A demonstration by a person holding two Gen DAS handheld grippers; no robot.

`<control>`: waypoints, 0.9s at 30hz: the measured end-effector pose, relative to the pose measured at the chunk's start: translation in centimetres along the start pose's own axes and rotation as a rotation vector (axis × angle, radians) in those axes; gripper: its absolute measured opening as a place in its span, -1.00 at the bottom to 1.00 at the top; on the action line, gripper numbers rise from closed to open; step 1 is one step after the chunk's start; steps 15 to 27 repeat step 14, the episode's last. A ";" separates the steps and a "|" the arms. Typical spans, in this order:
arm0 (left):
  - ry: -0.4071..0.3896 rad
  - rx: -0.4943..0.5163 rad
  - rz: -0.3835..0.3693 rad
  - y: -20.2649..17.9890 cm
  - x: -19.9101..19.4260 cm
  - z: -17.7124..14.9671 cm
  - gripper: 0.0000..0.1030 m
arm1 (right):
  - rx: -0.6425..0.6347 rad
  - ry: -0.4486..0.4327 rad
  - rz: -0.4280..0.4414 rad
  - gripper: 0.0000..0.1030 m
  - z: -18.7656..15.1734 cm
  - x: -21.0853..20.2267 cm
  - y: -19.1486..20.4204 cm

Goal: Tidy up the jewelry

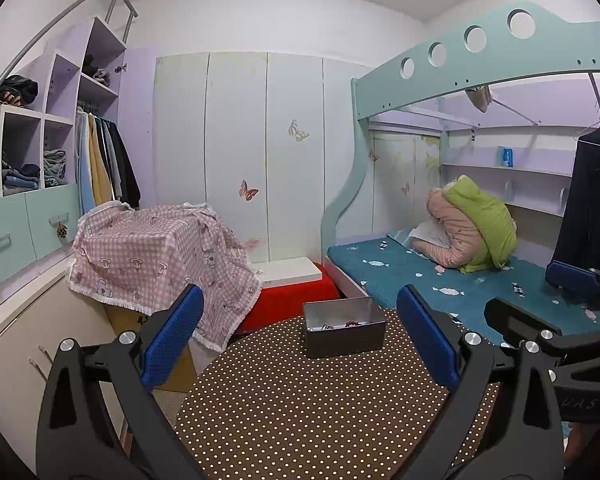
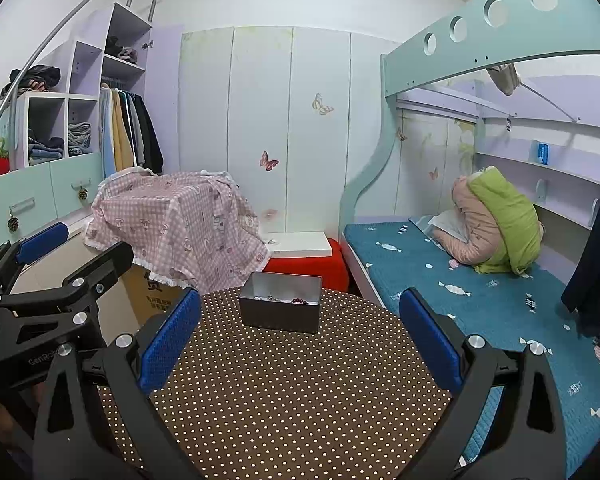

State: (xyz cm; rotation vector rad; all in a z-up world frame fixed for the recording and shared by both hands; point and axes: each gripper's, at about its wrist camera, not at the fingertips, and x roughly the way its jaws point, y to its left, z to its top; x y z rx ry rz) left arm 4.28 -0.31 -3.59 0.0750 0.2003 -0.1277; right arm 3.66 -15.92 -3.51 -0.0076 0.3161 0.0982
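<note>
Grey metal rectangular tin (image 1: 344, 326) holding beads sits ahead of my left gripper (image 1: 300, 336) and right gripper (image 2: 300, 336), both wide open, empty.

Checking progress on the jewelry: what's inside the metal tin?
The tin holds dark red beads and something silvery; its near wall hides the rest.

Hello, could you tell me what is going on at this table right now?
A person holds a gripper in each hand above a round polka-dot table. Both the left gripper and the right gripper are open and hold nothing. A grey metal tin stands at the table's far side, with beads and other small jewelry lying inside. Neither gripper touches it.
</note>
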 end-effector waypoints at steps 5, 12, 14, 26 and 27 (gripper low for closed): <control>-0.002 0.002 0.001 0.3 0.2 -0.2 0.89 | 0.001 0.002 0.000 0.86 -0.1 0.1 -0.1; -0.001 0.001 -0.004 0.7 0.5 -0.6 0.89 | 0.004 0.002 0.002 0.86 -0.1 0.2 -0.1; 0.003 0.001 -0.008 0.7 0.5 -0.6 0.89 | 0.008 0.004 0.000 0.86 -0.1 0.3 -0.3; 0.003 0.001 -0.008 0.7 0.5 -0.6 0.89 | 0.008 0.004 0.000 0.86 -0.1 0.3 -0.3; 0.003 0.001 -0.008 0.7 0.5 -0.6 0.89 | 0.008 0.004 0.000 0.86 -0.1 0.3 -0.3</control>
